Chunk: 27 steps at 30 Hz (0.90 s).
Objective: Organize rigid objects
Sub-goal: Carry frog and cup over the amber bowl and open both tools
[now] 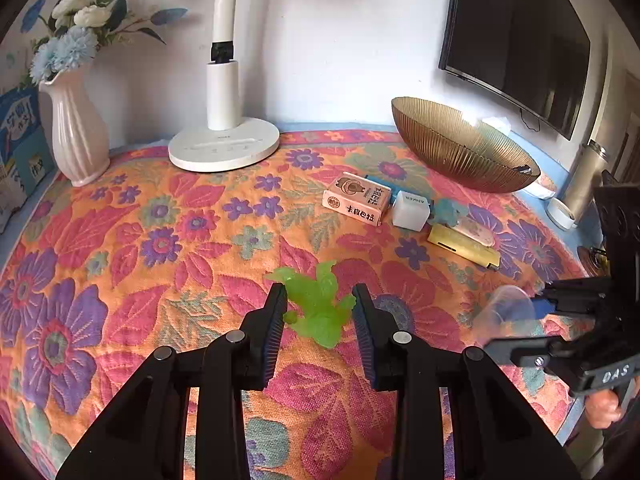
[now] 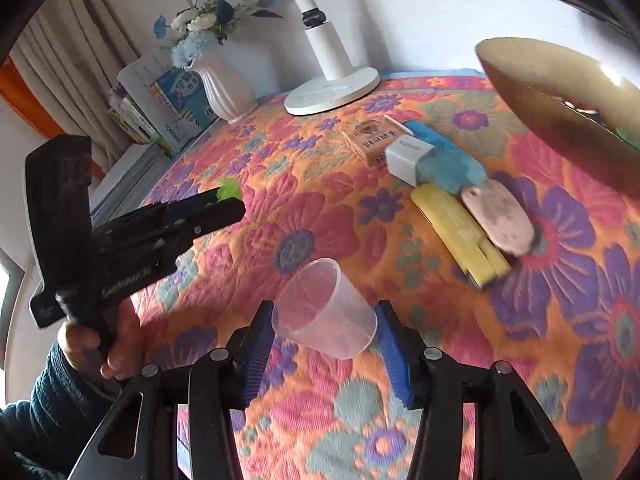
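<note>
A translucent green toy figure (image 1: 320, 314) sits between the pads of my left gripper (image 1: 319, 289), which is shut on it just above the floral cloth. The right wrist view shows that same gripper (image 2: 230, 206) from the side, with the green toy (image 2: 229, 190) at its tip. My right gripper (image 2: 325, 306) is shut on a clear plastic cup (image 2: 316, 292), tilted with its mouth away from the camera. In the left wrist view the cup (image 1: 504, 308) hangs at the right, held in the right gripper (image 1: 520, 320).
A gold ribbed bowl (image 1: 460, 148) stands at the back right. Before it lie a pink box (image 1: 356, 200), a white cube (image 1: 410, 210), a blue toy (image 1: 450, 212) and a yellow bar (image 1: 460, 246). A lamp base (image 1: 224, 148) and vase (image 1: 78, 136) stand behind.
</note>
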Tool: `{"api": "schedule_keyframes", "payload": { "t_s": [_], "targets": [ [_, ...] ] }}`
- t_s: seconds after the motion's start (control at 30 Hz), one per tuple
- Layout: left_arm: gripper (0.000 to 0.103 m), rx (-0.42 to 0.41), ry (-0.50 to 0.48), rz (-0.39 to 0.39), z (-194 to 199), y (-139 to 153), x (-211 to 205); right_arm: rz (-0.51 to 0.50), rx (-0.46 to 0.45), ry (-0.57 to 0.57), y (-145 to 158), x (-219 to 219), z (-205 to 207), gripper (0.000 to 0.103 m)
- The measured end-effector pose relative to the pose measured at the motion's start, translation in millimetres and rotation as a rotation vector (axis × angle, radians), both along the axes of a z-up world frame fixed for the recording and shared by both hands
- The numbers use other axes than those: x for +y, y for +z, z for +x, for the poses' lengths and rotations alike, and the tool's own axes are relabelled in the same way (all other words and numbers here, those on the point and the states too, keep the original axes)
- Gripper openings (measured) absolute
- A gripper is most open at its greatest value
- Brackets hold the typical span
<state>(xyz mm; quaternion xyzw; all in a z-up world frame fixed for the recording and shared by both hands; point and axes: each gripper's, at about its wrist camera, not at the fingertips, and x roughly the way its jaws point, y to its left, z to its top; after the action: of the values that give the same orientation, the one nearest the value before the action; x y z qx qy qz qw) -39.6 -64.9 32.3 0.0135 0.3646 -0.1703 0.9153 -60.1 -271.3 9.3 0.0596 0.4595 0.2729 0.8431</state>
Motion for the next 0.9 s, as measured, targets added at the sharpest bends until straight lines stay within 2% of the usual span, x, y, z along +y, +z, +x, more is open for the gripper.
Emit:
{"api": "schedule_keyframes", "payload": {
  "t_s": [0.1,0.23,0.43,0.5,0.53,0.67,0.77,0.9],
  "targets": [
    [0.030,0.003,-0.004,0.006,1.1,-1.4,-2.2,-0.009,-0.014,-0.009,2.4,-3.7,-8.6,0.052],
    [0.030,0.002,-0.008,0.019,1.1,-2.5,-4.9,-0.072,-0.040,-0.018,5.5,4.6,-11.5,0.061],
    [0.030,0.006,-0.013,0.025,2.1,-3.9,-4.5,-0.239,-0.126,-0.118,3.8,19.1,-14.0,0.062],
    [0.030,0.002,-0.013,0.031,1.5,-3.8,-5.4,-0.260,-0.154,-0.149,4.2,18.8,-15.9,0.051],
    [0.030,0.000,-0.011,0.035,1.2,-3.6,-6.2,-0.256,-0.154,-0.148,4.3,18.7,-17.1,0.034],
    [0.030,0.011,0.001,0.050,2.3,1.0,-9.9,-0.265,-0.200,-0.183,16.8,13.8,-22.7,0.034],
    [0.030,-0.024,-0.036,0.002,0.6,27.3,-21.5,-0.240,-0.243,-0.232,41.7,-3.8,-22.1,0.035],
    [0.030,-0.132,-0.112,0.007,7.6,81.8,-59.4,-0.189,-0.310,-0.335,88.8,-43.8,-7.3,0.035]
  ]
}}
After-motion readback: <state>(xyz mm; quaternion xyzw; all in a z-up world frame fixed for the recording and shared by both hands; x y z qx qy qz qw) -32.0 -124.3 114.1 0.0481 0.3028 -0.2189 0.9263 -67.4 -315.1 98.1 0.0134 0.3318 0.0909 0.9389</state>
